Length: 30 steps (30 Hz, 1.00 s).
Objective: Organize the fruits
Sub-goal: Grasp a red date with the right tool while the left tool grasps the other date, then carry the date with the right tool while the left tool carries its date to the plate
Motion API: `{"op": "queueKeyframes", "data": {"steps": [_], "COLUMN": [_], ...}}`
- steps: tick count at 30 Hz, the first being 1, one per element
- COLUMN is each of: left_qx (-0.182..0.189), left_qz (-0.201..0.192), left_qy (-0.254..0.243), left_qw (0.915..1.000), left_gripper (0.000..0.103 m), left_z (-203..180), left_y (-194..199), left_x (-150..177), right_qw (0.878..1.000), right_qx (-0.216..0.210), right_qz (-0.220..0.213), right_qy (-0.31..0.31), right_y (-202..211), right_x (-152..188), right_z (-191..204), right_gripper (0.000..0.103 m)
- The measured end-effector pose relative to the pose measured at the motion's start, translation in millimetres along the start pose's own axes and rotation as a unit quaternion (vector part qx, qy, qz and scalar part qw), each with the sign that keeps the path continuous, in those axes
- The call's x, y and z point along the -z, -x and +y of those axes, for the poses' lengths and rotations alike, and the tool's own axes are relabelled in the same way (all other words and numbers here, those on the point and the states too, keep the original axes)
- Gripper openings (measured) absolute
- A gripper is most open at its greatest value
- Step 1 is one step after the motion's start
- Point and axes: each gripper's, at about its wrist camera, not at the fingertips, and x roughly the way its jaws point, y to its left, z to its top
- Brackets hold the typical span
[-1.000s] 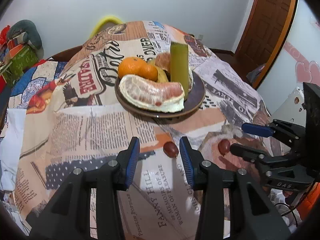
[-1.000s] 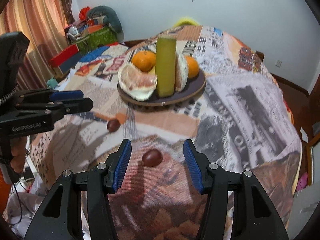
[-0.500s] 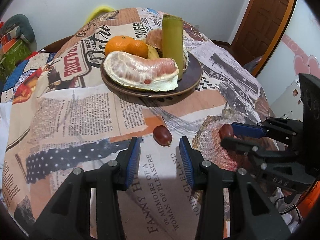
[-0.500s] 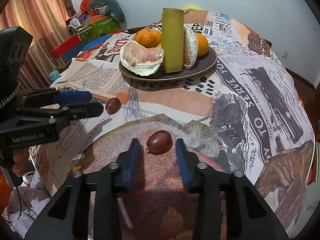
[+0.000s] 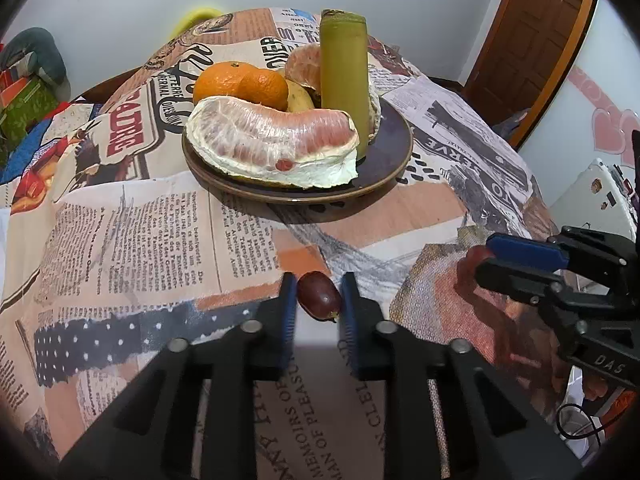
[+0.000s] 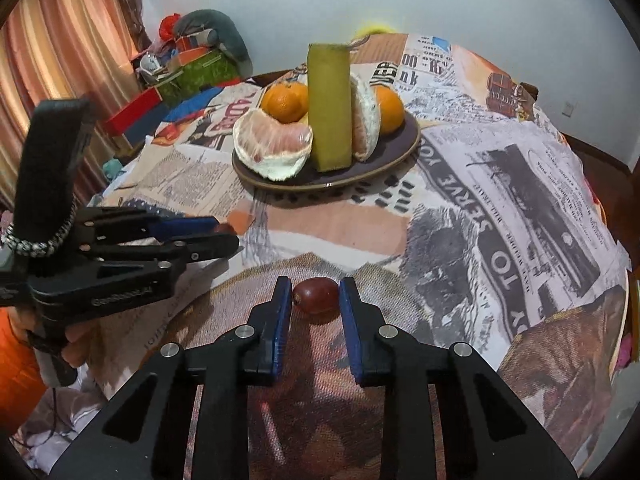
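Observation:
Two dark red grapes lie on the newspaper-print tablecloth in front of a brown plate (image 5: 394,160) of fruit. My left gripper (image 5: 318,298) has closed around the left grape (image 5: 319,295), its blue pads touching both sides. My right gripper (image 6: 315,296) is closed around the right grape (image 6: 316,295), which still rests on the cloth. Each gripper also shows in the other's view: the right gripper (image 5: 486,262) and the left gripper (image 6: 228,234). The plate (image 6: 400,158) holds oranges (image 5: 240,86), pomelo pieces (image 5: 272,146) and an upright green stalk (image 5: 345,80).
The round table's edge drops away close behind both grippers. A wooden door (image 5: 528,40) stands at the far right. Boxes and cushions (image 6: 192,64) pile up beside striped curtains (image 6: 60,40) on the far left.
Both grippers moved forward and down to the grapes. Their jaws narrowed from wide open to closed around one grape each.

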Motion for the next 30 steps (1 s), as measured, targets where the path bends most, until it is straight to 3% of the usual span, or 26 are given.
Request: {"op": "queueKeyframes", "data": {"steps": [20, 30], "left_qx": [0.007, 0.012], "left_qz": [-0.070, -0.060], "left_qy": [0.006, 0.013], "left_qw": [0.9975, 0.9981], "left_gripper": [0.019, 0.019], "left_z": [1.6, 4.9], "left_y": [37.8, 29.3], "left_x": [-33.9, -29.6], "right_qw": [0.999, 1.000], "right_qx": [0.008, -0.014], "right_qz": [-0.053, 0.009], "right_qy": [0.000, 0.013], "right_y": [14.7, -5.8], "right_x": [-37.1, -9.5], "right_z": [-10.1, -3.8], "right_gripper": [0.022, 0.032]}}
